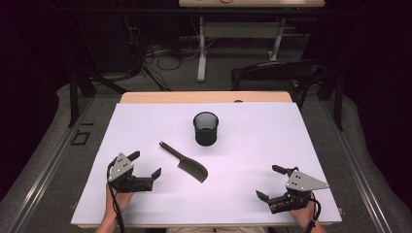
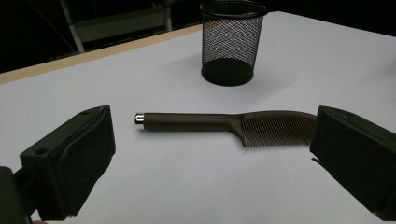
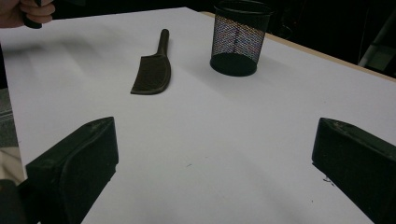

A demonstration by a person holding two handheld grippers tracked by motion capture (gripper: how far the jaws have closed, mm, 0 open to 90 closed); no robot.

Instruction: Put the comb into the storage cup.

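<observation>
Both tongs, left (image 1: pixel 145 164) and right (image 1: pixel 268 182), gaping empty; comb (image 2: pixel 224 123) teeth fine in left gripper view, mesh cup (image 1: pixel 206 128) beyond.

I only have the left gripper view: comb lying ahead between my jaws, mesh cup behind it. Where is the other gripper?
Observer: The right gripper sits near the table's front right corner, well away from the comb.
Operator: Is it holding anything?
Observer: No. In the right gripper view its jaws stand wide apart with bare table between them.
Operator: How does the comb lie on the table overall?
Observer: From the high view it runs diagonally, handle toward the far left, toothed head toward the near right, in front of the mesh cup and apart from it.
</observation>
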